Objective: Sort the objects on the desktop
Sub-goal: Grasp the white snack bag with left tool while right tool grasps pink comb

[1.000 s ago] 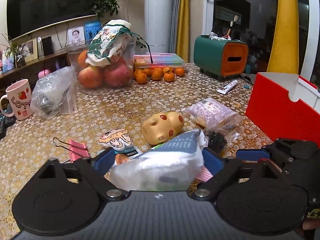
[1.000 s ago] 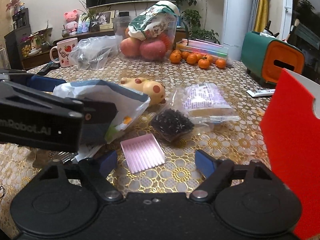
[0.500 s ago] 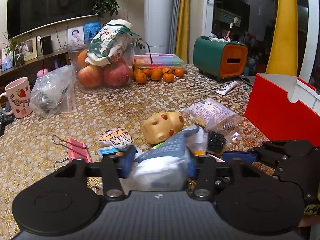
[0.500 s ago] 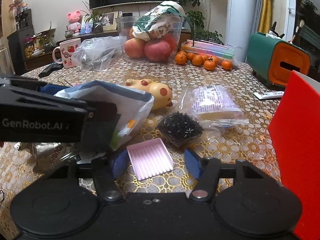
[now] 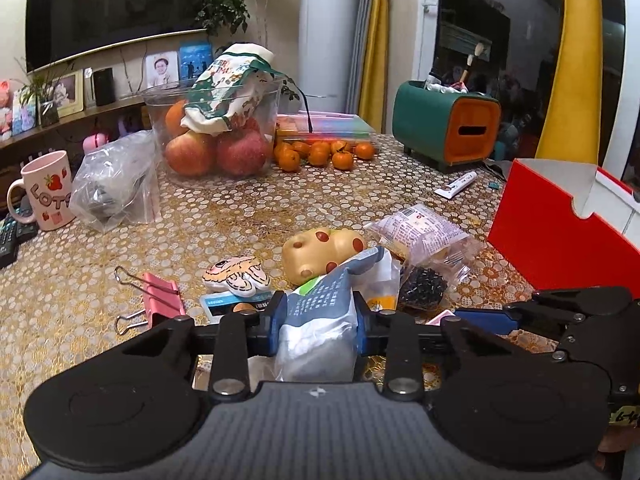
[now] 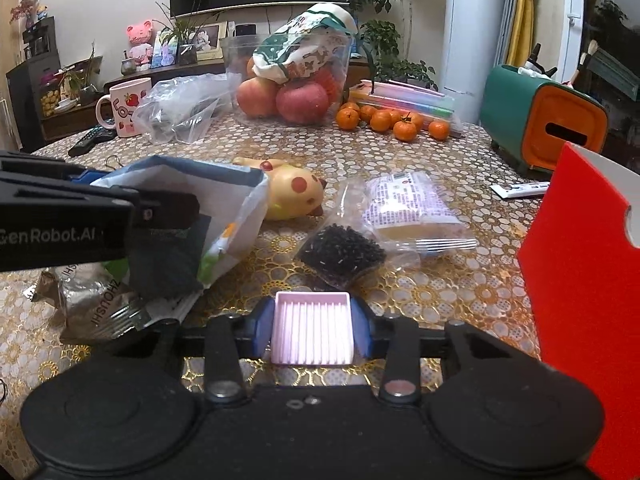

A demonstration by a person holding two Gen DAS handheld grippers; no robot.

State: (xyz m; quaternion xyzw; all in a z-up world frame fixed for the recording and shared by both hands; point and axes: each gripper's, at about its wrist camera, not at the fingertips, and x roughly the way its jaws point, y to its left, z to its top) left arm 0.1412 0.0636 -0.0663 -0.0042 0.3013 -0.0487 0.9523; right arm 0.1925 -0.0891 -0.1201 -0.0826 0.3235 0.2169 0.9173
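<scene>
Nearest the red box (image 6: 580, 264), the right claw (image 6: 312, 330) has just been closing and now clamps a small pink ribbed tray (image 6: 312, 330) by its two side walls, just above the counter (image 6: 460, 280). The tray looks stiff and light, so a grip across its walls should hold without crushing it. Further from the box, the left claw (image 5: 318, 320) has likewise just been closing and now pinches a soft blue-and-white packet (image 5: 324, 320) near its lower end. The packet buckles between the blue pads (image 5: 278, 322) and is likely slippery film, so a hold low on its bulk seems safer than one on the loose top flap. Beyond both, between the box and the packet, lie a clear bag of black bits (image 6: 340, 252) and a wrapped snack (image 6: 412, 208), touching each other, with a yellow spotted toy (image 6: 292, 196) just past the packet.
</scene>
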